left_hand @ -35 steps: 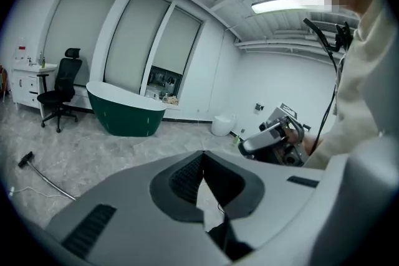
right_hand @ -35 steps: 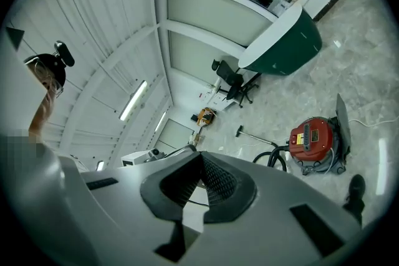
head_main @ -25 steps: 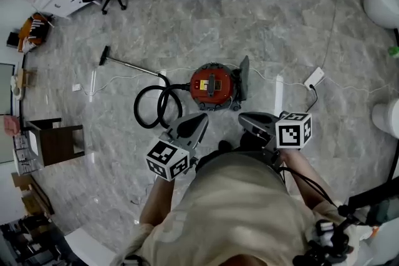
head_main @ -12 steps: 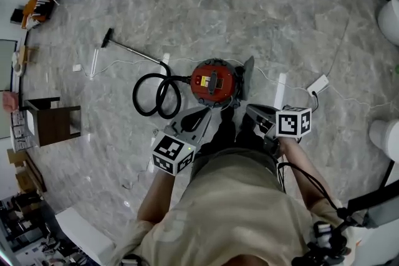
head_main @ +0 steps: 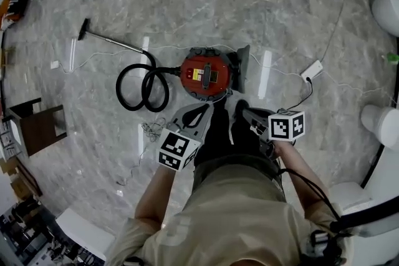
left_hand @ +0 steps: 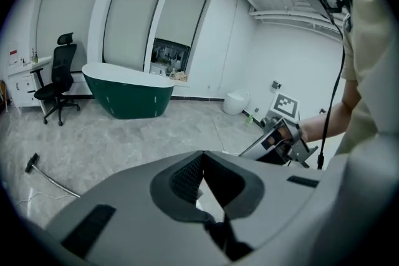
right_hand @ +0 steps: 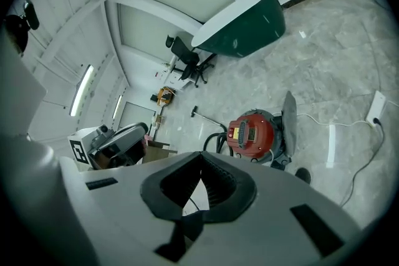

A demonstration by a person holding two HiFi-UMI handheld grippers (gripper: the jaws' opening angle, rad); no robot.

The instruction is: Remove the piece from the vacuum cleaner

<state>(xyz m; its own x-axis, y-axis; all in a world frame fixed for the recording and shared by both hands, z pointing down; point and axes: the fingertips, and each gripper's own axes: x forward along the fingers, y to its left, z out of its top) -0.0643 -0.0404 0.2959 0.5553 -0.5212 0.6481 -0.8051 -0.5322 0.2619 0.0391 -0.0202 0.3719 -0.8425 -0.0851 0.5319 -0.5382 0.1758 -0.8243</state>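
A red canister vacuum cleaner [head_main: 206,73] stands on the marble floor just ahead of the person's feet. A grey flat piece [head_main: 242,65] stands upright against its right side. Its black hose [head_main: 140,87] coils to the left and runs into a metal wand [head_main: 112,43]. My left gripper [head_main: 202,110] and right gripper [head_main: 246,114] hang side by side just short of the vacuum, both shut and empty. In the right gripper view the vacuum [right_hand: 252,132] and grey piece [right_hand: 288,118] lie beyond the shut jaws. The left gripper view points level across the room, past the vacuum.
A white power strip [head_main: 312,70] and its cable lie right of the vacuum. A brown chair [head_main: 37,128] stands at the left, white round fixtures [head_main: 383,124] at the right. A green bathtub [left_hand: 128,93] and an office chair [left_hand: 56,81] stand farther off.
The person has stepped closer to the vacuum, and both grippers now hang nearer to it. Both stay shut and empty.
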